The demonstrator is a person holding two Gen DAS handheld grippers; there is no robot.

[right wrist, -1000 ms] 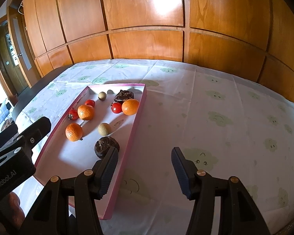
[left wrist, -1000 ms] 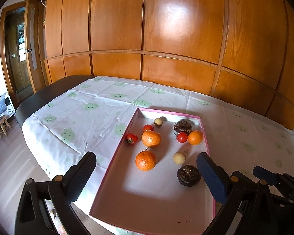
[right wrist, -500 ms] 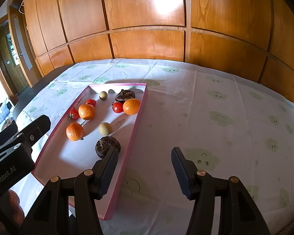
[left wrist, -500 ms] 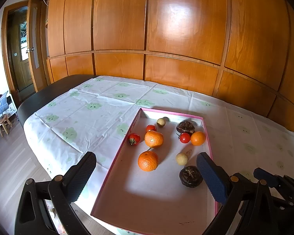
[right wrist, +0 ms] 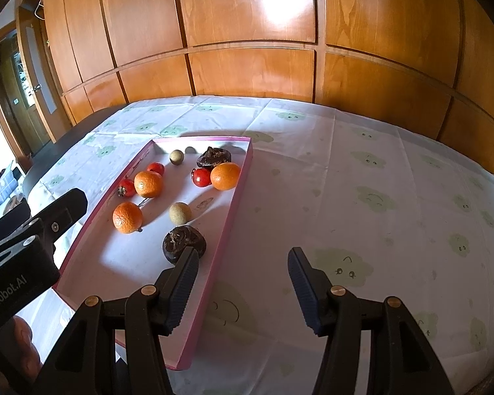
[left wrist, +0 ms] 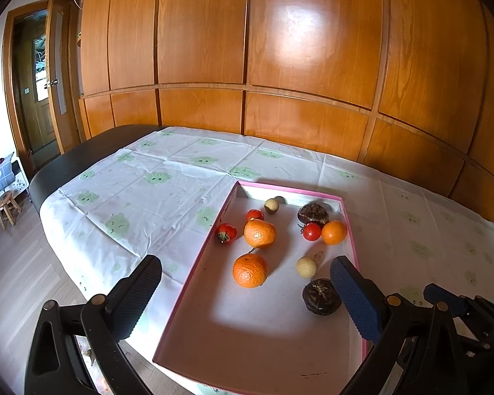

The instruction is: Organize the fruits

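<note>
A shallow pink-rimmed tray lies on the tablecloth and holds loose fruit. In it are oranges, small red tomatoes, pale round fruits and dark wrinkled fruits. My left gripper hovers open over the tray's near end, nothing between its fingers. My right gripper is open and empty, straddling the tray's right rim. Its left finger is just short of the near dark fruit.
A white tablecloth with green cloud prints covers a dark table. Wooden wall panels rise behind it. Left of the table are a doorway, wood floor and a small stool. The left gripper's body shows in the right wrist view.
</note>
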